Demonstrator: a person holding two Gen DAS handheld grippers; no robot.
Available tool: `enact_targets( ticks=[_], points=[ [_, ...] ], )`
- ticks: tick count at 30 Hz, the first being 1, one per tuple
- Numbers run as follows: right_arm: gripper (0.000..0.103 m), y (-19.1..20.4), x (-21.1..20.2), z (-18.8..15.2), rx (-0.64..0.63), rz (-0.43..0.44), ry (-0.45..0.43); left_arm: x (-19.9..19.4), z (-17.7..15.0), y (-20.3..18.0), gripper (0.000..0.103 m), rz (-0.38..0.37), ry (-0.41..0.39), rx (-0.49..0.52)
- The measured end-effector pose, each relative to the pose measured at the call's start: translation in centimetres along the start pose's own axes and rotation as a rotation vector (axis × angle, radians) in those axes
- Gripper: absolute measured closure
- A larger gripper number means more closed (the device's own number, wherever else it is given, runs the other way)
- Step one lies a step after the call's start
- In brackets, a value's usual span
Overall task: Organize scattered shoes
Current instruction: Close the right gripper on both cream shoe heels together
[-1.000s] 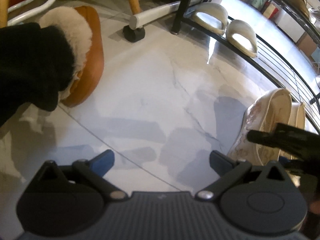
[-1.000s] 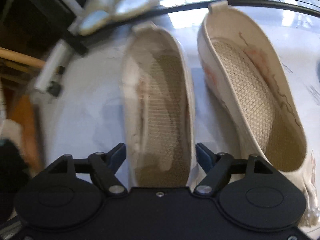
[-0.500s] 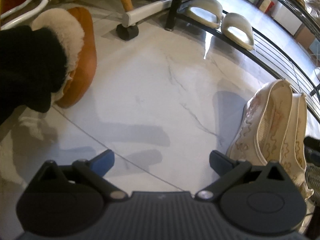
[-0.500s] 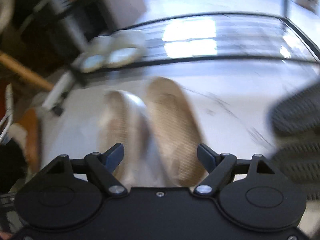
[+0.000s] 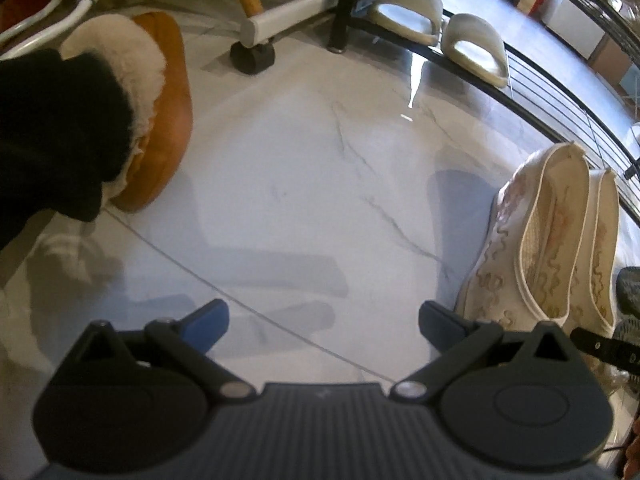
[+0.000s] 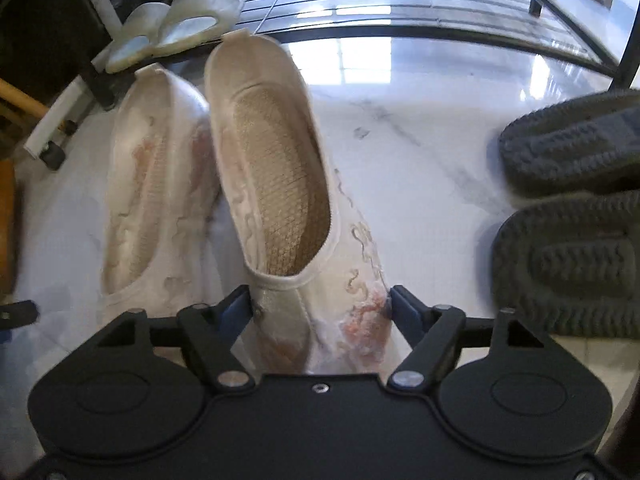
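White marble floor (image 5: 304, 184), glossy and grey-veined, carries everything. Far left, a tan slipper with a fleece collar (image 5: 160, 96) lies partly behind a black sleeve (image 5: 52, 132), near the white tube leg on a black caster (image 5: 256, 50). The left gripper (image 5: 322, 322) hangs over bare floor with its blue-tipped fingers (image 5: 208, 320) spread wide, nothing between them. Further right, two pale slides (image 5: 436, 26) sit on the low black wire rack (image 5: 568, 108) that runs along the floor's far edge. Next come the embroidered cream flats (image 5: 552, 248), side by side and touching, heels toward the rack. The right gripper (image 6: 322, 310) has the toe of the right-hand flat (image 6: 288, 200) between its fingers (image 6: 236, 310), both pads against the fabric (a pinch, by the look of it), while its mate (image 6: 156, 200) lies alongside, a little blurred. At the right edge of the floor, two dark grey shoes (image 6: 572, 216) rest soles up, well apart from the flats.
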State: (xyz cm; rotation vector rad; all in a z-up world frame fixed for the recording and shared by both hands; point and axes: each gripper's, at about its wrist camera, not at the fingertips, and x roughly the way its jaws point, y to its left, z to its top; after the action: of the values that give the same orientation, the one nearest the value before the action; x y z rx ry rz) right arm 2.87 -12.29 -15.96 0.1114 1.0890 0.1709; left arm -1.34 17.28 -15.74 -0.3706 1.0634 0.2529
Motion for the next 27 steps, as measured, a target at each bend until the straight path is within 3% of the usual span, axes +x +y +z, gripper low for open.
enact_targets(
  ticks=[12,22,26,27],
  points=[
    [0.037,2.3,-1.3,-1.7,-0.047,0.001,0.000,-0.4,0.3,0.1,0.001,0.004,-0.022,0.008],
    [0.037,2.9,-2.4,-3.5,-0.051,0.004,0.015,-1.0,0.2,-1.6,0.001,-0.013,-0.065,0.132],
    [0.030,3.0,-2.7,-3.4,-0.046,0.001,0.016,-0.8,0.3,-1.6,0.001,-0.005,-0.051,0.134],
    [0.023,3.1,-3.1,-3.2,-0.046,0.000,-0.002,-0.8,0.3,-1.6,0.001,-0.001,-0.048,0.131]
  ],
)
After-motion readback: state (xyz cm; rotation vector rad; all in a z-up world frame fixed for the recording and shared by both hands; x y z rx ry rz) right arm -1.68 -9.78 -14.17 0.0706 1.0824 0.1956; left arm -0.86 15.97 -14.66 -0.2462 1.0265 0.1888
